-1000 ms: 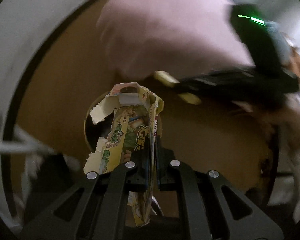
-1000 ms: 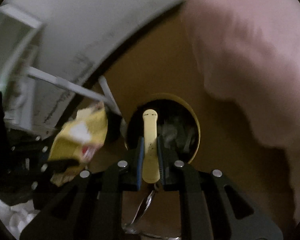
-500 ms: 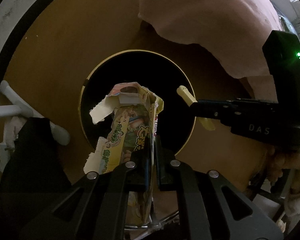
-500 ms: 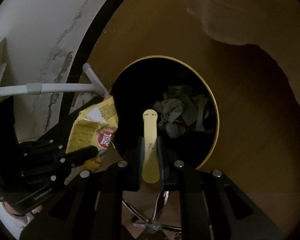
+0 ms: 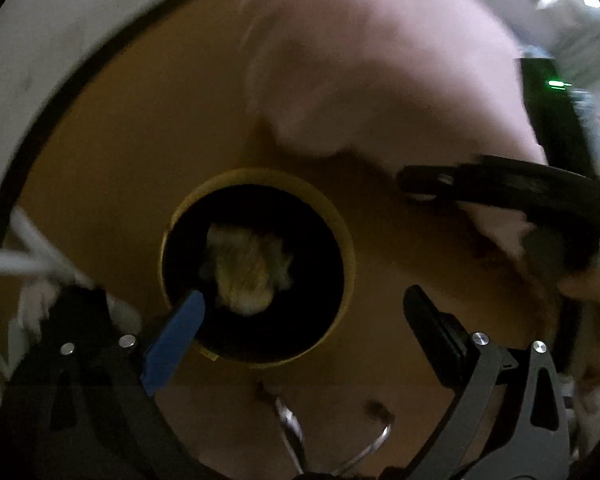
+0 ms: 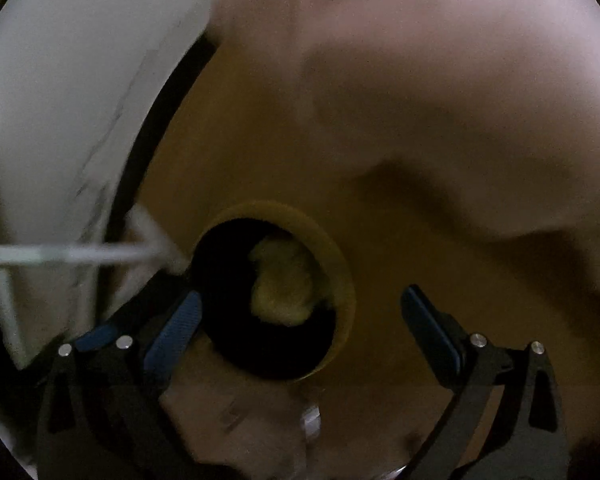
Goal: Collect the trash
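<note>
Pink garment [image 5: 380, 72] overhanging bin opening [image 5: 256, 344], white rod [image 6: 68, 256] beside

A wrapper [image 5: 246, 270] lies inside the round hole [image 5: 260, 340] in the lid [image 5: 112, 152].

My left gripper [image 5: 304, 304] and right gripper [image 6: 300, 312] both point steeply downward, jaws just sprung wide apart, nothing held between the fingers.

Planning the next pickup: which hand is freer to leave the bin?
Right, narrowly. Both grippers' jaws have just opened, empty. The left gripper straddles the bin hole; the right gripper shows beside it, over the lid.
</note>
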